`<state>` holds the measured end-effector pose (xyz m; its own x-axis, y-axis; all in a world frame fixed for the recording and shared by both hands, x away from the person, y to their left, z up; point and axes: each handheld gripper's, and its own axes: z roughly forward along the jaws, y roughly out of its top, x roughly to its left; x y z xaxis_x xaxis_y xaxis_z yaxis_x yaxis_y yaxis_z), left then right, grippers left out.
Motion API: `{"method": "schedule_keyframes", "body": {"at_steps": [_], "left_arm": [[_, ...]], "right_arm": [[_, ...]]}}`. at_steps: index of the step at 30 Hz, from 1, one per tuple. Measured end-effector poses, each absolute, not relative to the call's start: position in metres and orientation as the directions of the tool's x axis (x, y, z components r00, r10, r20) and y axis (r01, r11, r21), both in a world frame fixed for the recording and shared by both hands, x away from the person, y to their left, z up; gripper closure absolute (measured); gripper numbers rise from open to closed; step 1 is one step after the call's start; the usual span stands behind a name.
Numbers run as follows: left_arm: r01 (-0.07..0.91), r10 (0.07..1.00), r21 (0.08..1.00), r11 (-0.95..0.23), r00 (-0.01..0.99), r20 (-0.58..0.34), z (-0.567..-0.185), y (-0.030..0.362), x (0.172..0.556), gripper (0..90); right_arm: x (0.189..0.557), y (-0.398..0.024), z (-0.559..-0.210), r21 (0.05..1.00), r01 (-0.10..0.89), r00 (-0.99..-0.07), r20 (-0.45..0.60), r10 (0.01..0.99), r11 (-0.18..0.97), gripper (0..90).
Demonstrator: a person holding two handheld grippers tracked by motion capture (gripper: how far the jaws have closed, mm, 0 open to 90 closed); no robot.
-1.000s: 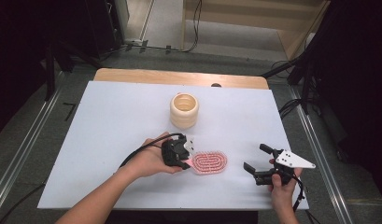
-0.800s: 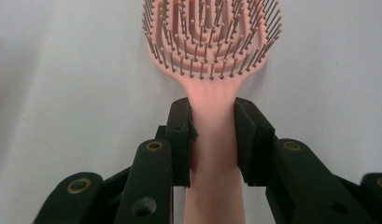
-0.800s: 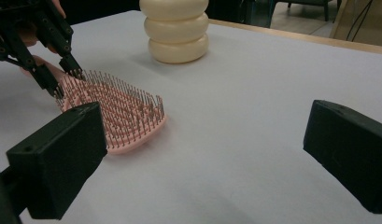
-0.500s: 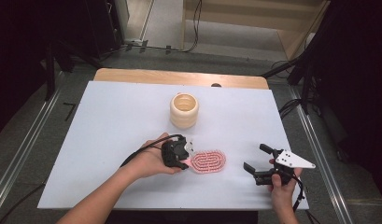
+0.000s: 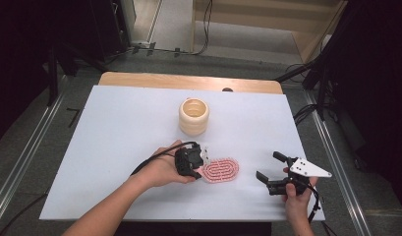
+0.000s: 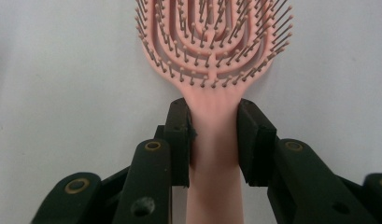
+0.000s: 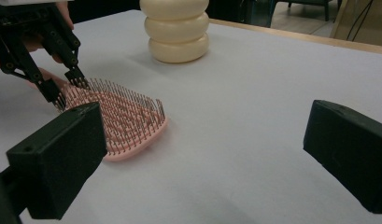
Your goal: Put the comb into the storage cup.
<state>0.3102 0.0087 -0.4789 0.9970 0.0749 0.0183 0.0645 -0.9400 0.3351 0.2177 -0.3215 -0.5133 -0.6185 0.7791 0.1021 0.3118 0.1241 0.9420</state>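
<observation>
left gripper point(image 5: 197, 166): fingers clamped on pink hairbrush point(image 5: 221, 170) handle, bristles up, near desk point(image 5: 115, 128) front edge, ready to lift | right gripper point(image 5: 271, 171): fingers spread, empty, waiting beside | cream holder point(image 5: 193, 116): mid-desk, likely destination

No writing, label, brand, number or sign can be read anywhere in the three views. The pink hairbrush point(image 6: 212, 51), the cream ribbed holder point(image 5: 193, 116), the white bench point(image 5: 115, 128) and the black fingers point(image 6: 179, 140) all show plain surfaces with no lettering or marks that could be read.
</observation>
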Motion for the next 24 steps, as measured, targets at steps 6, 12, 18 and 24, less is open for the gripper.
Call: {"method": "schedule_keyframes", "body": {"at_steps": [6, 12, 18, 24], "left_arm": [[0.073, 0.099, 0.379, -0.923, 0.994, 0.051, -0.478, 0.014, 0.310, 70.3], [0.104, 0.143, 0.448, -0.888, 0.988, 0.055, -0.471, 0.025, 0.314, 70.4], [0.107, 0.169, 0.488, -0.866, 0.982, 0.084, -0.464, 0.033, 0.313, 70.4], [0.121, 0.191, 0.531, -0.839, 0.978, 0.079, -0.460, 0.042, 0.311, 70.4]], "right_arm": [[0.218, -0.322, -0.513, 0.943, 0.308, -0.618, 0.099, 0.780, 0.124, 0.0], [0.217, -0.322, -0.513, 0.943, 0.309, -0.619, 0.100, 0.779, 0.124, 0.0], [0.217, -0.322, -0.513, 0.944, 0.307, -0.617, 0.100, 0.781, 0.122, 0.0], [0.216, -0.322, -0.511, 0.944, 0.306, -0.613, 0.095, 0.784, 0.124, 0.0]]}}
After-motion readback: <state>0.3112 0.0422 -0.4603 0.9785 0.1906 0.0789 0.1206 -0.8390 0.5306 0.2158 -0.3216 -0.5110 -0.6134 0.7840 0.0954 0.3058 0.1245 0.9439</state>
